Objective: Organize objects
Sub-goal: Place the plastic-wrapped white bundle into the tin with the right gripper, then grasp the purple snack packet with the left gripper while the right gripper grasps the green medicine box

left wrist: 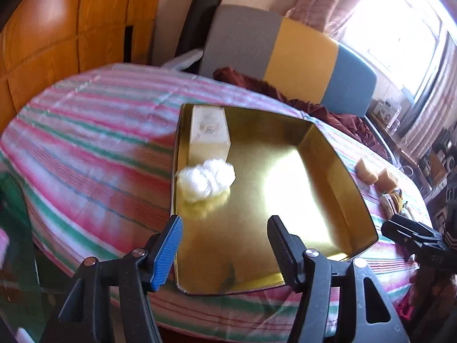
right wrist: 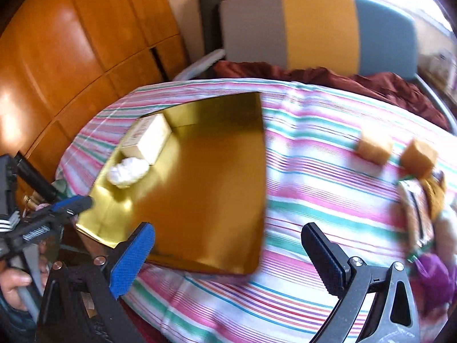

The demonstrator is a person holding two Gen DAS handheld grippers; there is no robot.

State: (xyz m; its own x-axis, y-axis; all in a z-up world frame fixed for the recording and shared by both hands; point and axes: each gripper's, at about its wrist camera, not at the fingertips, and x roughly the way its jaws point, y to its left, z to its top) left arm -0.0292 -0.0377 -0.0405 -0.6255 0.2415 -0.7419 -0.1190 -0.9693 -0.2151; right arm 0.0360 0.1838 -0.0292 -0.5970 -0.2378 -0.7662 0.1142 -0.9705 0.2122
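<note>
A: Looking at the right gripper point(right wrist: 227, 253), its jaws are spread as wide as they go with nothing between them, hanging over the near rim of the gold tin point(right wrist: 258, 171) and the striped cloth point(right wrist: 314, 177). The left gripper point(left wrist: 225, 250) is about half open, also empty, above the tin's near edge.

B: So what is already put away?

A: A cream box point(left wrist: 208, 131) lies in the tin's far left corner, and a white wad point(left wrist: 207, 180) (cotton or crumpled plastic, I can't tell which) sits just in front of it, touching or nearly so. Still out on the cloth, well to the right of the tin, are two tan cubes point(right wrist: 374, 145) side by side, and nearer the right gripper a heap of packets point(right wrist: 420, 208) with something purple point(right wrist: 434, 277) below it.

B: What could go wrong from here?

A: My guess is the heap. Those packets overlap, so a grab there may lift two things or drag a neighbour off the table edge, which is close. The cubes look soft, so a hard squeeze could crush them or make one squirt sideways.

B: And the tin?

A: It's shiny and light-looking on loose cloth; a finger catching its rim could slide or tip it. The two grippers are also near each other at that near edge, so they could knock together
</note>
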